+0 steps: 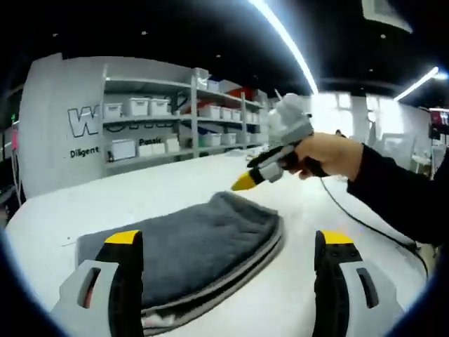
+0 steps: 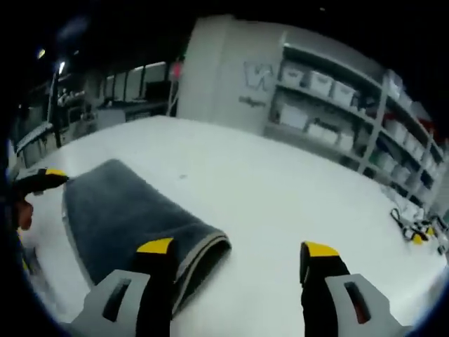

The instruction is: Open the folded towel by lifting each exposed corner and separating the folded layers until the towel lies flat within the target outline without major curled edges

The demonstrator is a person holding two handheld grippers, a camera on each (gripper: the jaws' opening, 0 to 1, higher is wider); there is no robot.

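Note:
A folded grey towel (image 1: 196, 249) lies on the white table (image 1: 140, 196), its layered edges facing me and its rounded fold at the far end. In the left gripper view my left gripper (image 1: 229, 242) is open just above the towel's near end, one jaw over the cloth and the other over bare table. A hand holds my right gripper (image 1: 245, 182) a little above the towel's far fold. In the right gripper view the towel (image 2: 119, 210) stretches to the left, and the right gripper (image 2: 237, 249) stands open by its rounded end. The left gripper (image 2: 41, 180) shows at the left edge.
Shelves (image 1: 175, 119) with white bins stand behind the table, beside a white lettered wall (image 1: 77, 126). A black cable (image 1: 365, 221) trails across the table on the right. Small yellow and black items (image 2: 415, 235) lie near the table's far right side.

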